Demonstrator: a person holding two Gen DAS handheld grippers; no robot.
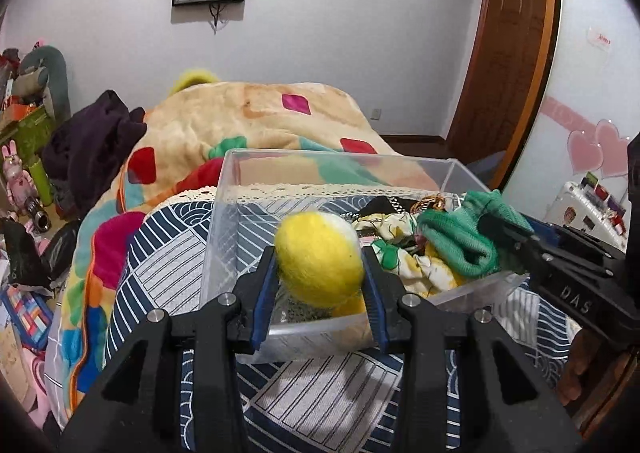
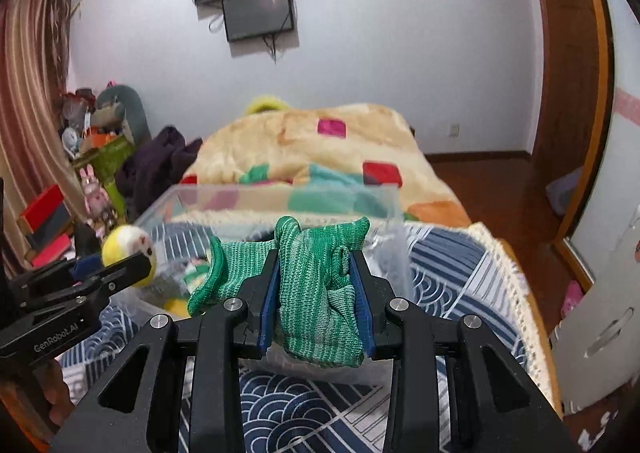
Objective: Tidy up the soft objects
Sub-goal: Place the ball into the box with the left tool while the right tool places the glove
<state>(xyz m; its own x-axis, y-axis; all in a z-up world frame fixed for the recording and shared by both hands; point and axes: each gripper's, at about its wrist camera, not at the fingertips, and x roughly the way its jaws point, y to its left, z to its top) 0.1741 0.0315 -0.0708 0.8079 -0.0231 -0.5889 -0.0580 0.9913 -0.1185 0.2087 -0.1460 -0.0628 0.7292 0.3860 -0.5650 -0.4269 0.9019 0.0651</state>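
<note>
My left gripper (image 1: 320, 269) is shut on a yellow and white plush ball (image 1: 318, 259) and holds it over the near left part of a clear plastic bin (image 1: 228, 221) on the bed. The ball also shows in the right wrist view (image 2: 128, 249). My right gripper (image 2: 314, 293) is shut on a green knitted cloth (image 2: 316, 293) and holds it over the bin's near right side (image 2: 394, 253). The cloth also shows in the left wrist view (image 1: 460, 237). A floral cloth (image 1: 404, 253) and other small soft items lie inside the bin.
The bin sits on a blue and white patterned cover (image 1: 168, 253) edged with cream lace. A colourful fleece blanket (image 1: 240, 121) and a dark garment (image 1: 92, 141) lie behind it. Clutter (image 1: 24, 181) stands left of the bed; a wooden door (image 1: 516, 53) is at right.
</note>
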